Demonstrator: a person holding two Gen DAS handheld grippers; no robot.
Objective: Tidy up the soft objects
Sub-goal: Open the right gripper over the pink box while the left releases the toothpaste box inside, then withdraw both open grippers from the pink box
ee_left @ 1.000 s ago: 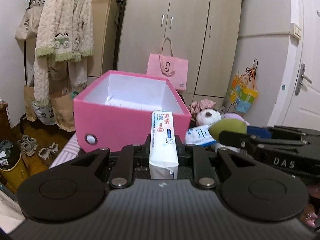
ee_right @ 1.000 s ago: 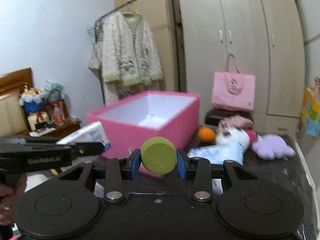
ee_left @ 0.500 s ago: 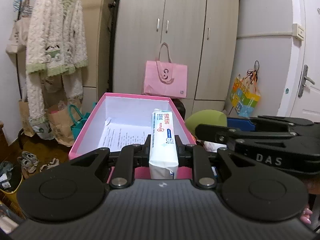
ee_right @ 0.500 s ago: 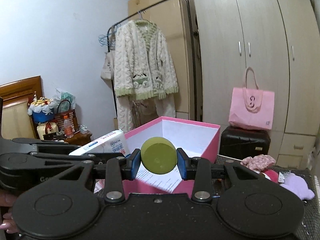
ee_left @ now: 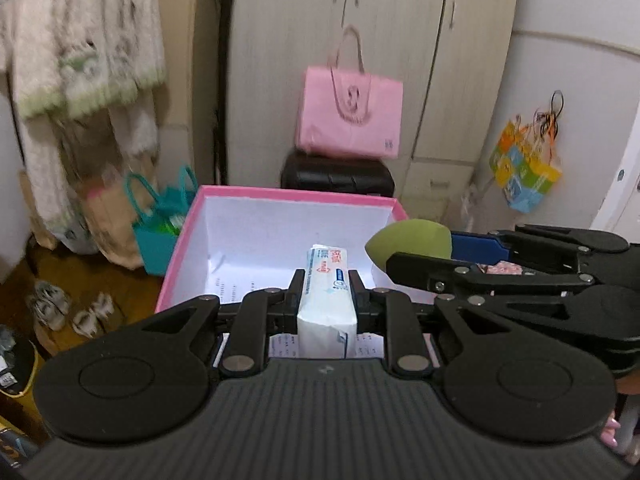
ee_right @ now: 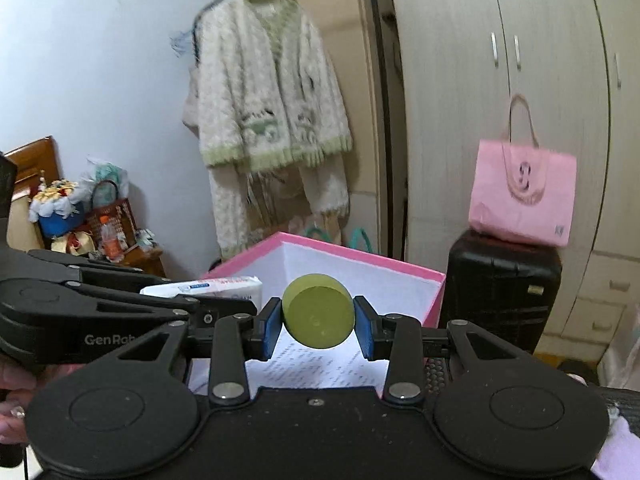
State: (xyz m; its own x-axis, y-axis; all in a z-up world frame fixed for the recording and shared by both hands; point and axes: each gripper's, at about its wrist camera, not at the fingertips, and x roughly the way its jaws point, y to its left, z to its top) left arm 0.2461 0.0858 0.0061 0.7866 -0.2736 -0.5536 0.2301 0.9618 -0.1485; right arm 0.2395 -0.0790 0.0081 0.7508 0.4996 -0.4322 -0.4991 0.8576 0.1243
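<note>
Now hovering over the pink box [ee_left: 182, 236], no longer beside it: left gripper [ee_left: 326, 292] clamping tissue pack [ee_left: 326, 304], right gripper [ee_right: 318, 320] clamping green sponge [ee_right: 318, 312]; releasing likely next.

So the open box [ee_left: 182, 236] sits right in front, and both grippers hang over it side by side. The left gripper [ee_left: 326, 286] has the tissue pack [ee_left: 326, 300] pinched between its jaws, and just to its right the right gripper [ee_right: 318, 312] is clamped around the sponge [ee_right: 318, 310]. A printed sheet [ee_right: 320, 364] lies in the bottom of the box. Behind the box there's a suitcase [ee_left: 338, 174] with a tote bag [ee_left: 352, 120] sitting on top, and the wardrobe [ee_left: 380, 40] behind that. Off to the left a cardigan [ee_right: 272, 108] hangs on a rail, with shopping bags [ee_left: 160, 224] on the floor under it beside the box.
</note>
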